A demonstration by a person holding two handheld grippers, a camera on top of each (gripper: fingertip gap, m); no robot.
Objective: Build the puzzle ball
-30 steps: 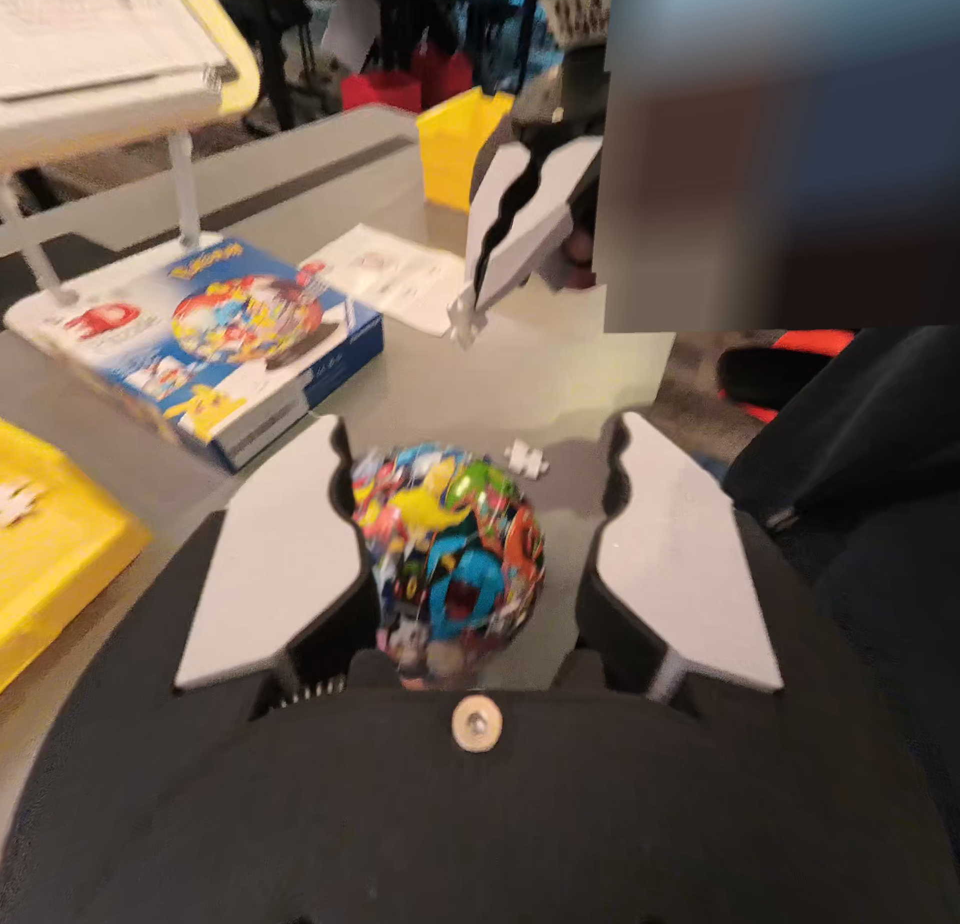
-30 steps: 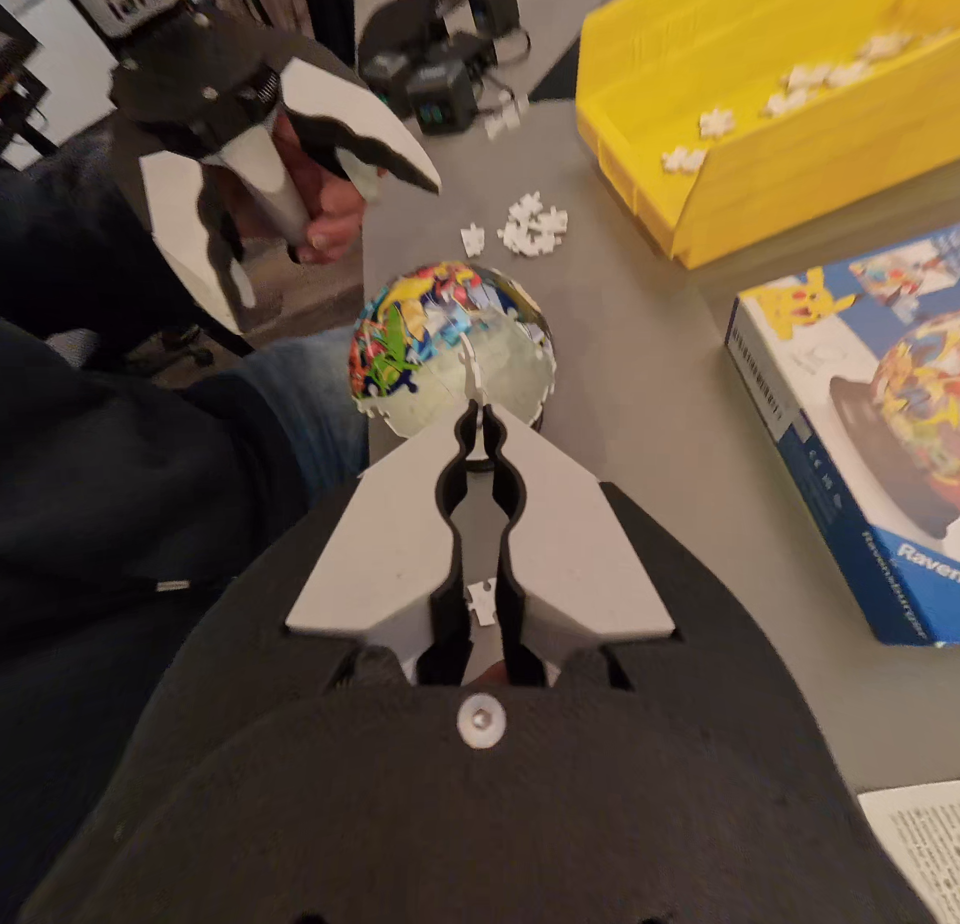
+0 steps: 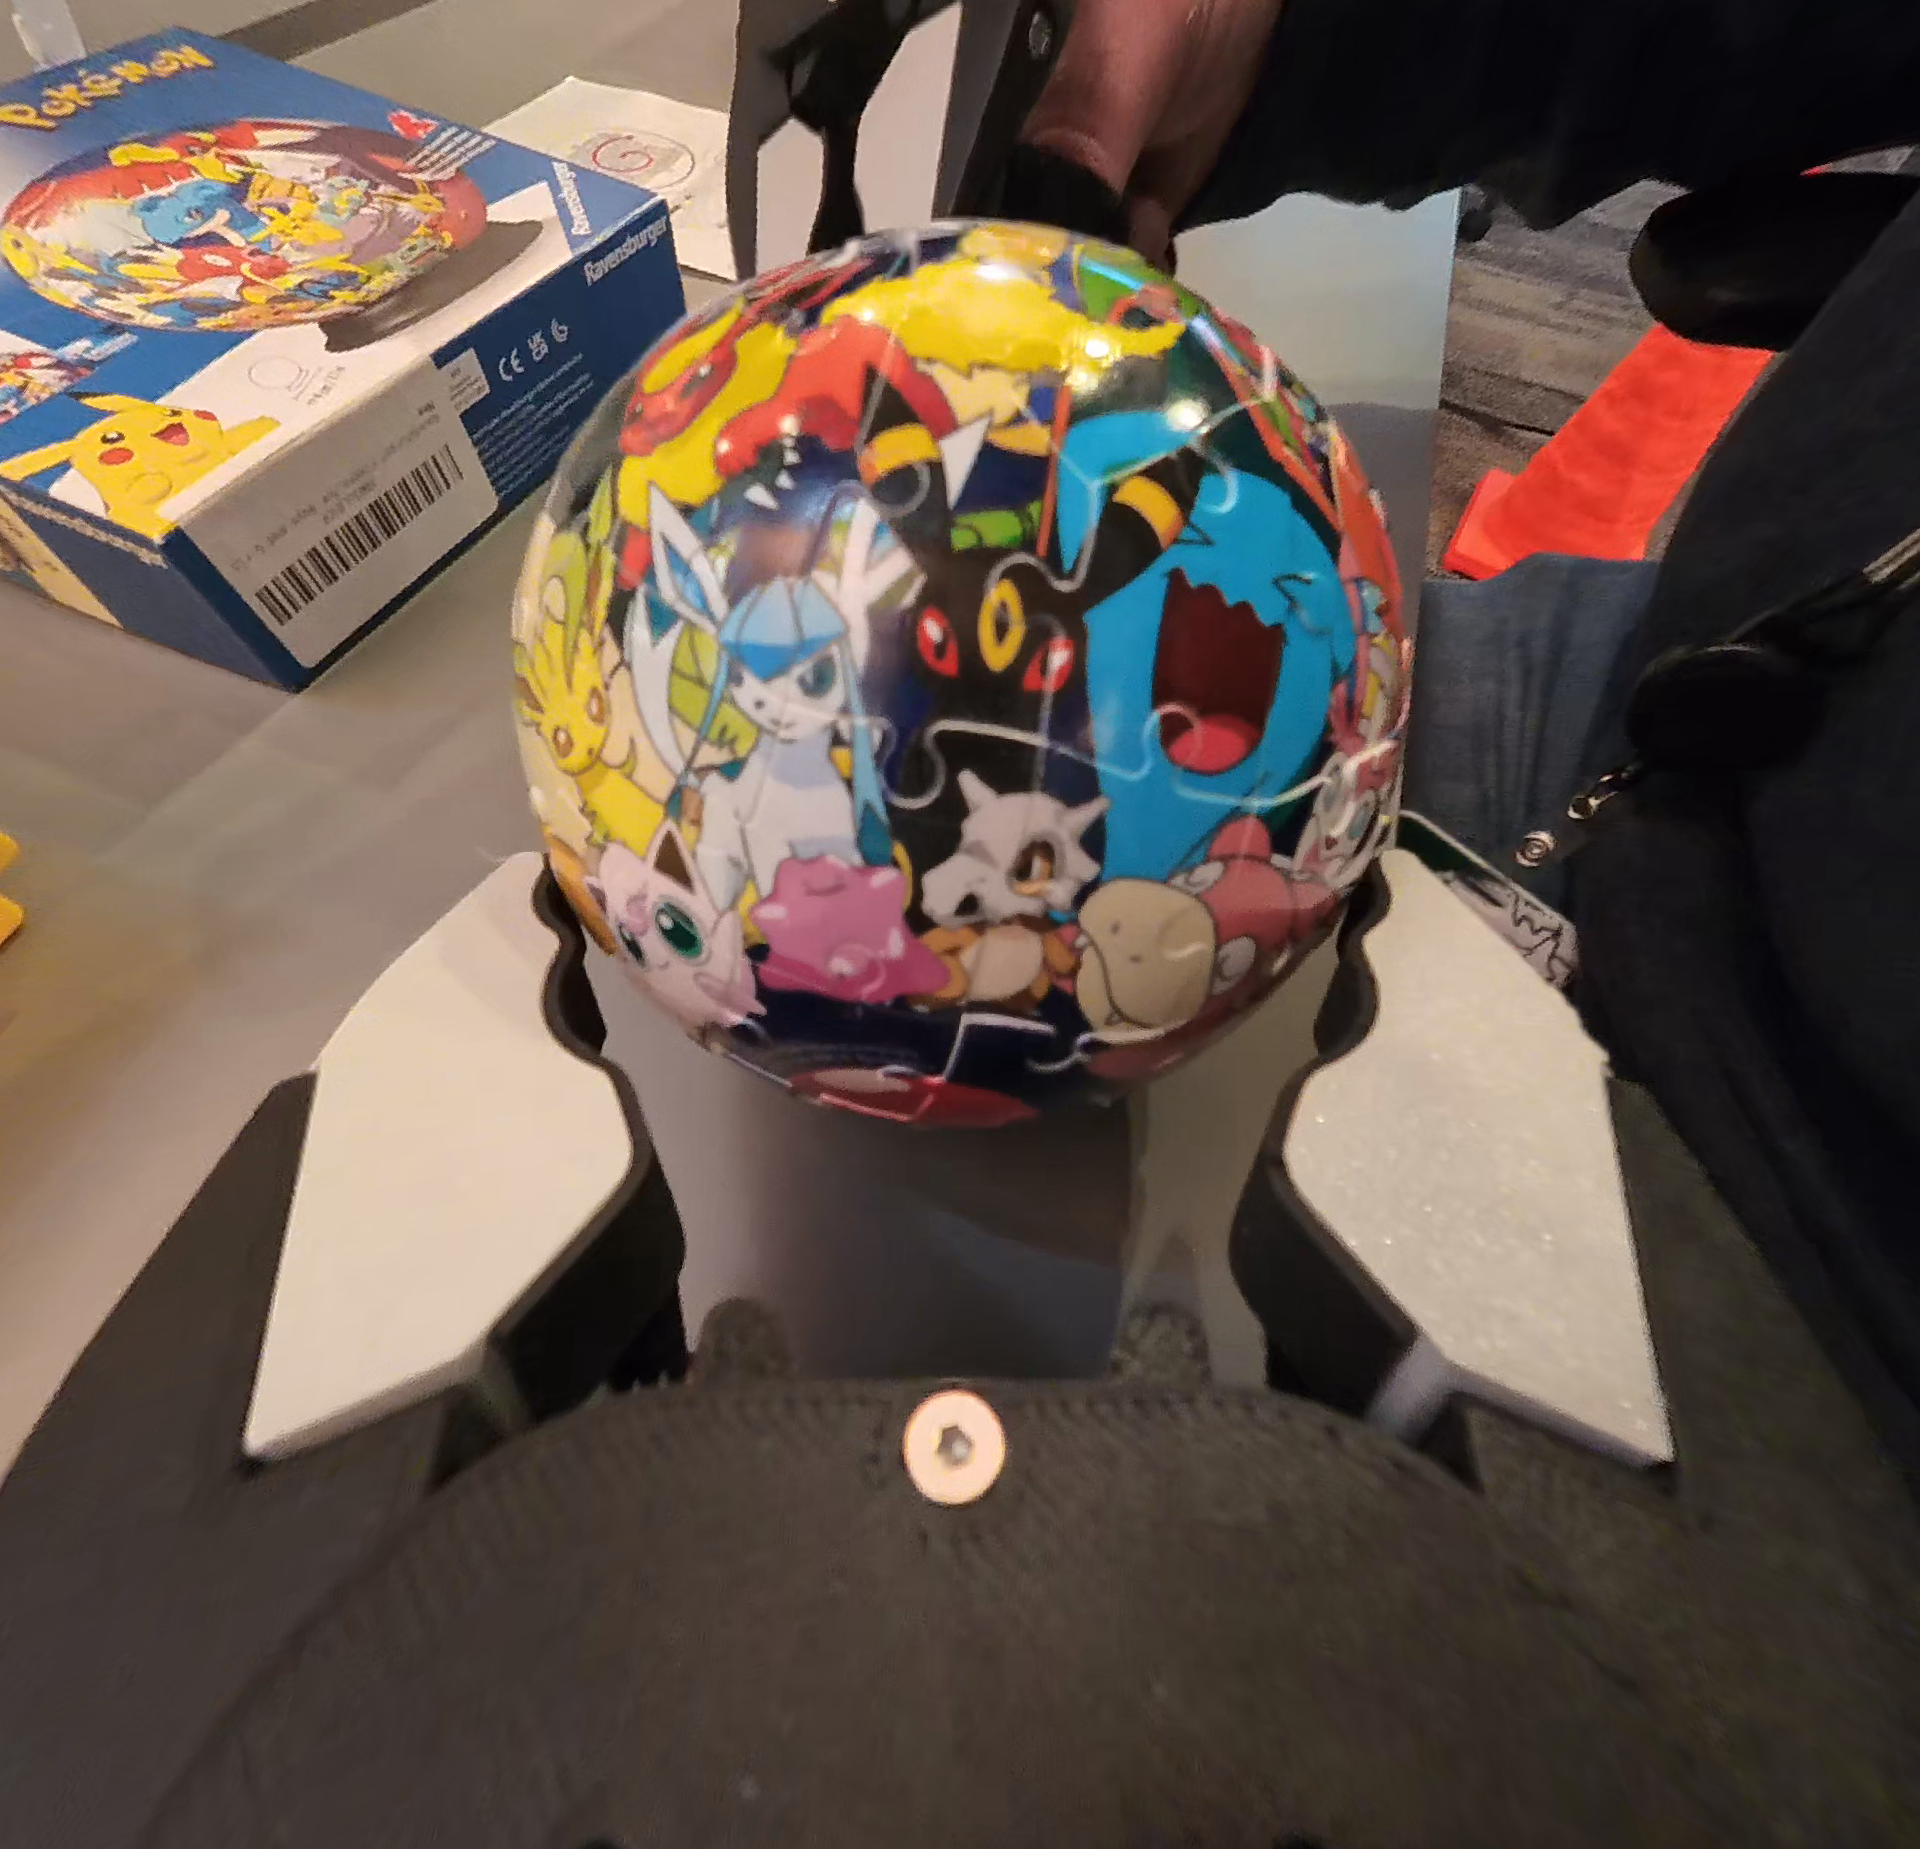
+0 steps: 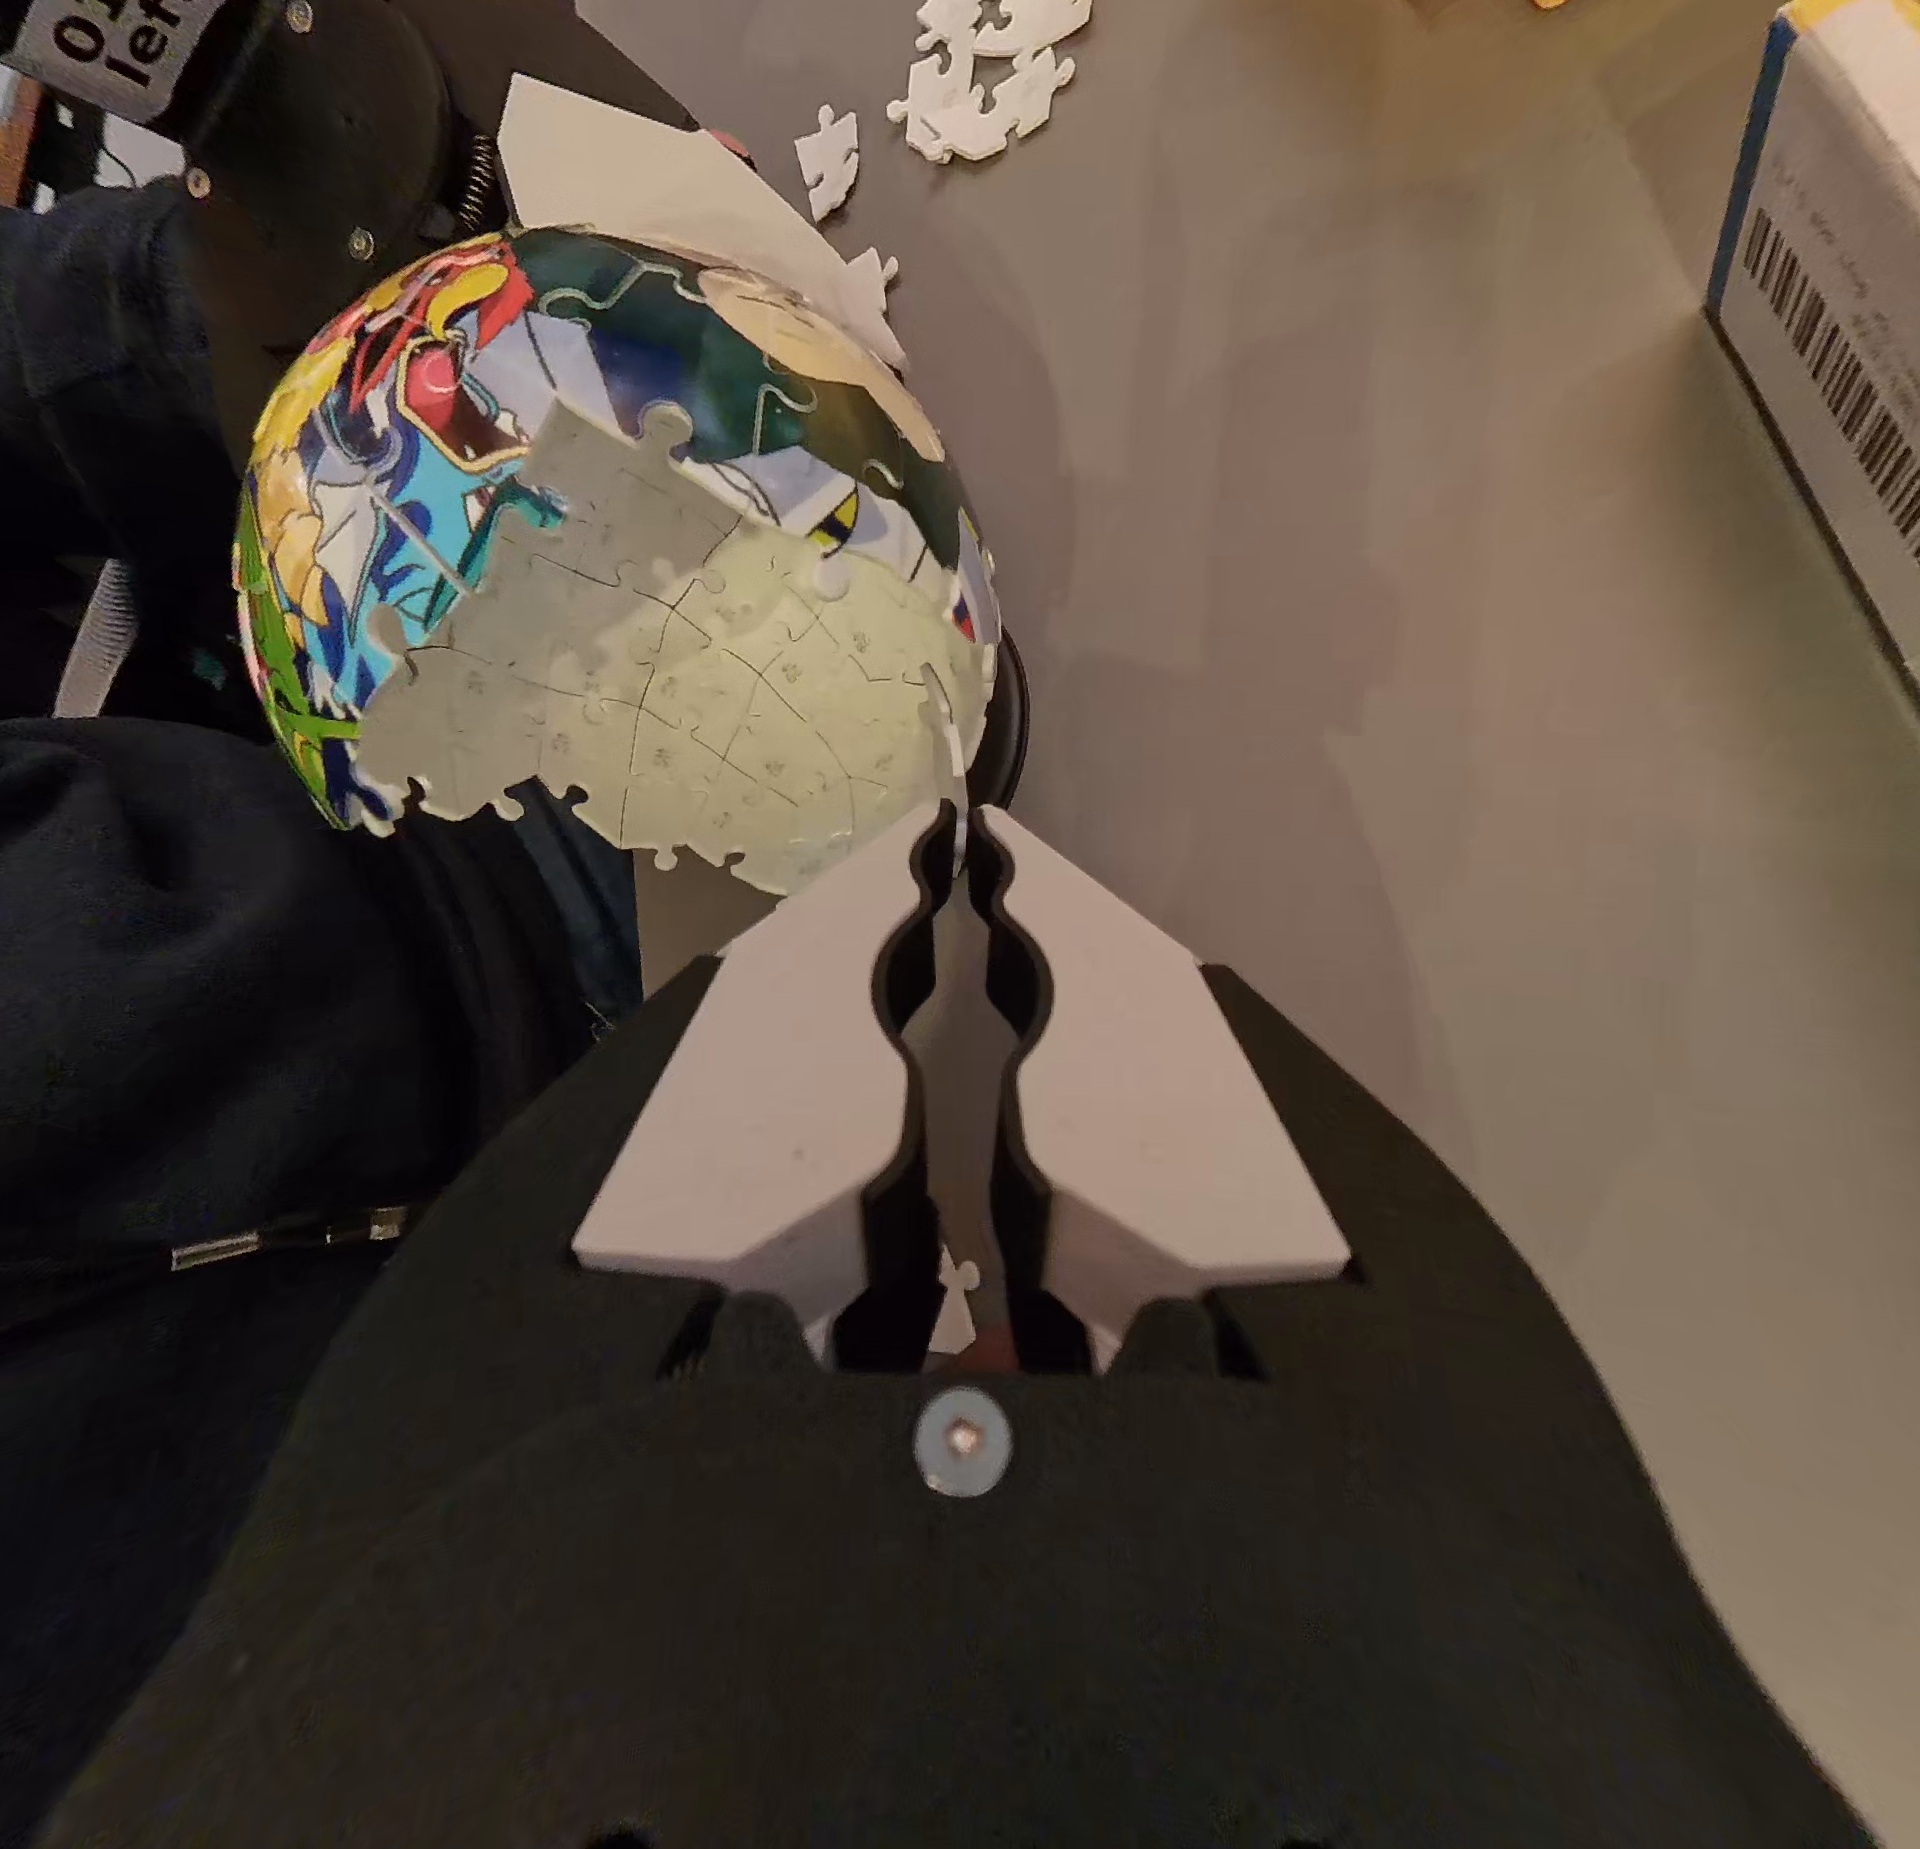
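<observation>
The colourful puzzle ball (image 3: 961, 677) stands on the grey table (image 3: 312, 812) between my left gripper's (image 3: 966, 885) two fingers. The jaws are wide apart and press on its lower sides. In the right wrist view the ball (image 4: 520, 511) shows an open gap with its whitish inside (image 4: 727, 719). My right gripper (image 4: 961, 828) is shut on a thin white puzzle piece (image 4: 958, 760), held edge-on at the gap's right rim. The right gripper's black body (image 3: 831, 85) rises behind the ball. A left finger (image 4: 665, 189) shows behind the ball.
The blue puzzle box (image 3: 260, 345) lies to the left, also at the right in the right wrist view (image 4: 1849, 345). Loose white pieces (image 4: 987, 43) lie beyond the ball. A black stand (image 4: 1013, 698) is under the ball. A person's dark clothing (image 4: 208, 968) is close by. The grippers' ends are close to 8 cm from one another.
My left gripper has opened wider and moved forward onto the ball. My right gripper has moved closer, bringing the piece to the gap's right rim.
</observation>
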